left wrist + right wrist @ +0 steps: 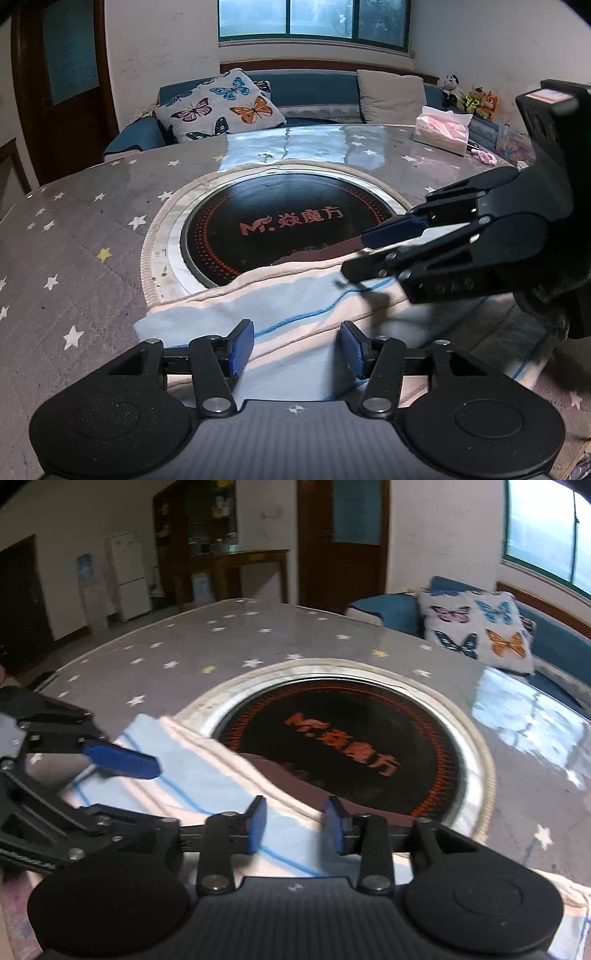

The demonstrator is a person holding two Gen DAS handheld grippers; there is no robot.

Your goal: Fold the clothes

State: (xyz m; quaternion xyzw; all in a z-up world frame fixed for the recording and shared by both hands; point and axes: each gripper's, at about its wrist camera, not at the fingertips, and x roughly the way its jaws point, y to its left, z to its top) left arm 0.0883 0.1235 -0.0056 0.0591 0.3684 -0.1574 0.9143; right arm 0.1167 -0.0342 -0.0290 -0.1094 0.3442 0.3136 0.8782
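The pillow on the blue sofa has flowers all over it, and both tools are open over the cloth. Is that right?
Almost. The pillow on the blue sofa has butterflies on it, not flowers; the left wrist view shows them clearly. The rest holds: the left tool and the right tool are both open over the cloth.

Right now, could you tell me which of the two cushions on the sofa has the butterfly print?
The butterfly cushion at the sofa's left end, as the left wrist view shows it. Coloured butterflies cover it, while the plain beige cushion further right has no pattern.
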